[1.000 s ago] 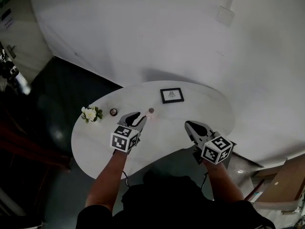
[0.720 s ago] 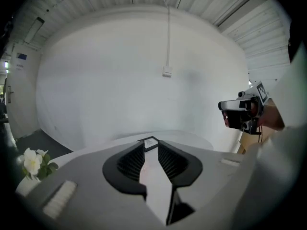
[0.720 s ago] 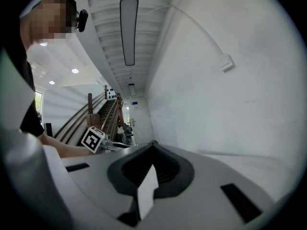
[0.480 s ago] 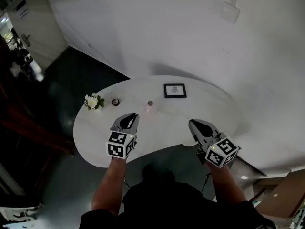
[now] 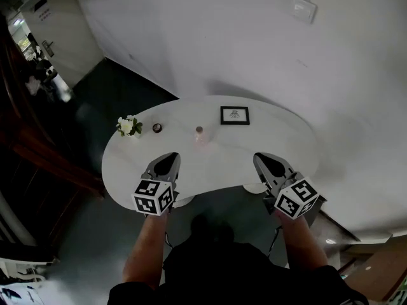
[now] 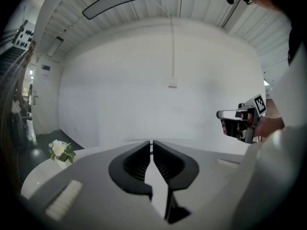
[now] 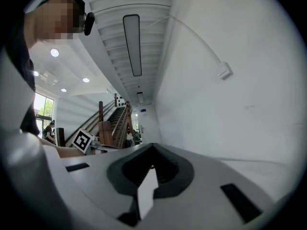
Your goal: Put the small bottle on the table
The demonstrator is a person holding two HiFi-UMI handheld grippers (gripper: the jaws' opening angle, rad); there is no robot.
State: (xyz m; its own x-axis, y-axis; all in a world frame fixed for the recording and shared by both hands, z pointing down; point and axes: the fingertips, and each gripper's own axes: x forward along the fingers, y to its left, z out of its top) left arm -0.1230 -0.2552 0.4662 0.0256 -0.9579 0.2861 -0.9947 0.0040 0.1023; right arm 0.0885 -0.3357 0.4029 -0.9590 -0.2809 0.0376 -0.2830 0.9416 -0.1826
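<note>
Small bottle stands upright on the white tabletop, near the middle, free of both grippers.

Left gripper is closed: in its own view the 2 dark jaws are drawn together, pads all but touching, with nothing between them. It is held over the near left edge of the tabletop and points toward the far wall. The small bottle is ahead of it and slightly to its right, well apart from the jaw tips.

Right gripper is also closed and empty, its jaw tips meeting in its own view. It is at the near right edge of the tabletop, apart from the left gripper, and the bottle lies ahead of the gap between the 2.

Each gripper has a marker cube at its rear, and a bare forearm runs back from each toward the person.

Further out, a small dark round object lies left of the bottle. A little vase of white flowers stands at the far left edge. A black picture frame lies flat beyond the bottle to its right.

A white wall rises behind the tabletop, with a pale wall plate high on it. Dark floor shows to the left.
</note>
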